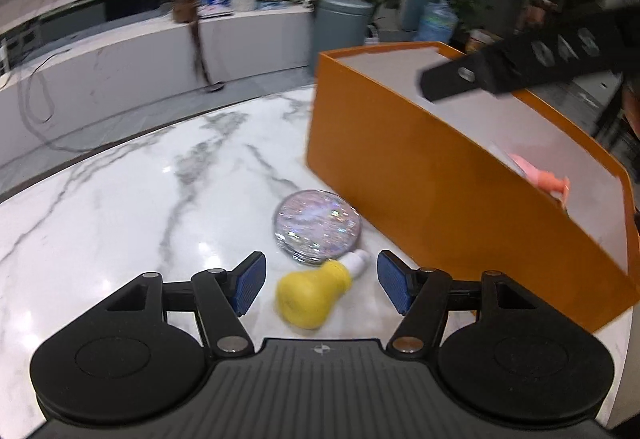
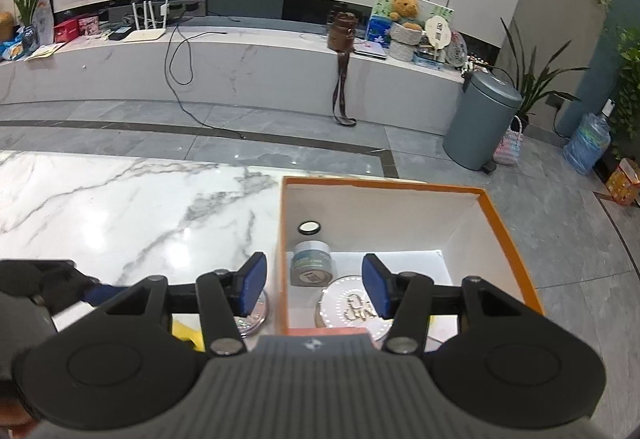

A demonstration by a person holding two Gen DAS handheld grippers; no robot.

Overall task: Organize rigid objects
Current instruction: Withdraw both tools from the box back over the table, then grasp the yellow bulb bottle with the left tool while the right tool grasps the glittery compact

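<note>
A yellow bulb-shaped toy [image 1: 312, 293] with a white neck lies on the marble table [image 1: 120, 207], between the open fingers of my left gripper [image 1: 320, 285]. A glittery round compact [image 1: 318, 225] lies just beyond it, against the orange box [image 1: 440, 191]. My right gripper [image 2: 312, 285] is open and empty above the box's near left rim [image 2: 282, 259]. Inside the box are a grey-green jar [image 2: 312, 265], a white round patterned case [image 2: 352, 309] and a small black-rimmed lid [image 2: 309, 227]. A pink object [image 1: 540, 175] shows inside the box in the left wrist view.
The right gripper's arm [image 1: 520, 67] reaches over the box in the left wrist view. The left gripper [image 2: 48, 287] shows at the lower left of the right wrist view. The compact [image 2: 254, 317] and the yellow toy [image 2: 188, 333] peek under my right gripper. The table edge runs behind the box.
</note>
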